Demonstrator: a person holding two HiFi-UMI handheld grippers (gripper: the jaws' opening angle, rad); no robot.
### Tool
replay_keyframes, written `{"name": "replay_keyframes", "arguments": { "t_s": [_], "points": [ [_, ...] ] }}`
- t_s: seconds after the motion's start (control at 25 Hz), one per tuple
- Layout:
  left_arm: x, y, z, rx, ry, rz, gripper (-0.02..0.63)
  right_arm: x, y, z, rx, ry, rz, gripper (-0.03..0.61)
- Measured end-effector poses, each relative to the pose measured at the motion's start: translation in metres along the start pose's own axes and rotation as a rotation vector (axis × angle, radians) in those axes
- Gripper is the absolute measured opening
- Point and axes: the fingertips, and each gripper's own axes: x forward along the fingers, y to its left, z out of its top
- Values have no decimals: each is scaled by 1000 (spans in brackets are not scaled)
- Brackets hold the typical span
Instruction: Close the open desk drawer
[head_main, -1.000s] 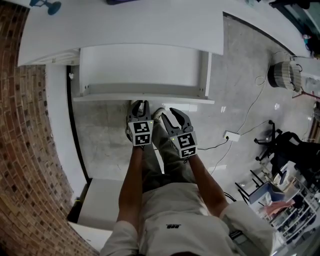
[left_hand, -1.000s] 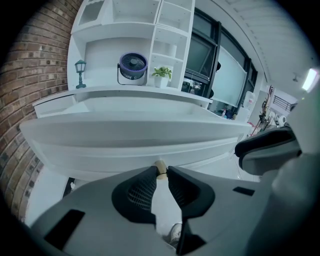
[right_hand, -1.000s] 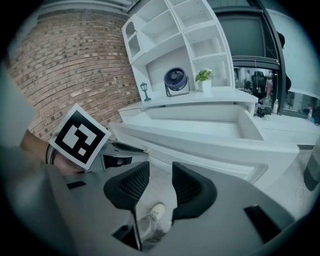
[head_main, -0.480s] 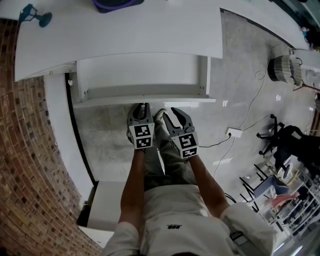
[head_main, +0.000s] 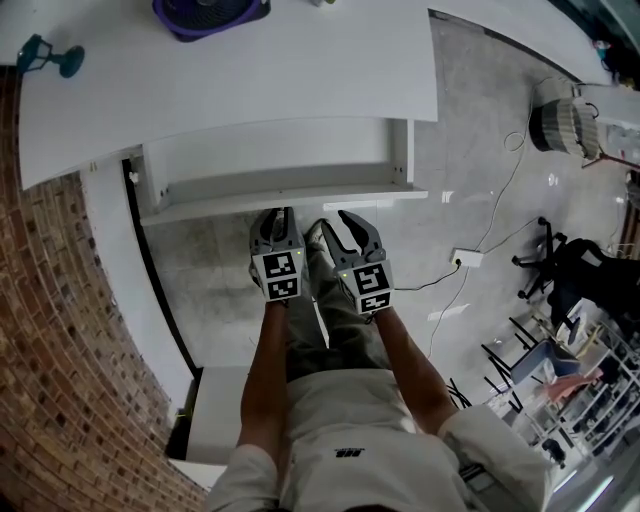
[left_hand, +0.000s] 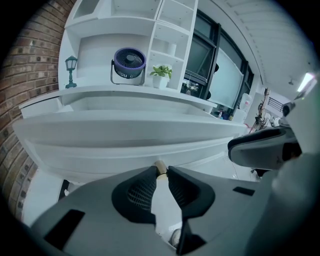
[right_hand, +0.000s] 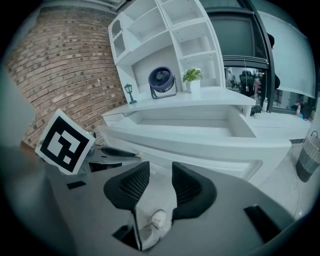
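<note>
The white desk (head_main: 250, 70) has its drawer (head_main: 270, 158) pulled out toward me, empty inside. Its front panel (head_main: 290, 198) runs across just ahead of both grippers. My left gripper (head_main: 277, 213) is shut with nothing held, its tips at the panel's edge. In the left gripper view the left gripper (left_hand: 161, 172) points at the drawer front (left_hand: 125, 145). My right gripper (head_main: 350, 224) stands beside it, jaws open and empty, tips close to the same panel. The right gripper (right_hand: 161, 167) looks over the drawer (right_hand: 200, 132) in its own view.
A purple fan (head_main: 210, 15) and a teal lamp figure (head_main: 45, 55) stand on the desk; a potted plant (left_hand: 161, 75) is beside the fan. A brick wall (head_main: 60, 330) is at left. A power strip (head_main: 467, 258), basket (head_main: 560, 125) and office chair (head_main: 580, 290) are at right.
Both grippers have moved forward toward the desk. The drawer sticks out less from under the desk top than a second ago.
</note>
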Motion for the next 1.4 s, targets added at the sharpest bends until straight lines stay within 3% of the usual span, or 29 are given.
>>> {"name": "replay_keyframes", "arguments": {
  "t_s": [1.4],
  "points": [
    [52, 23, 61, 50, 7, -49, 87, 55, -32, 48, 39, -17, -63, 135]
  ]
}}
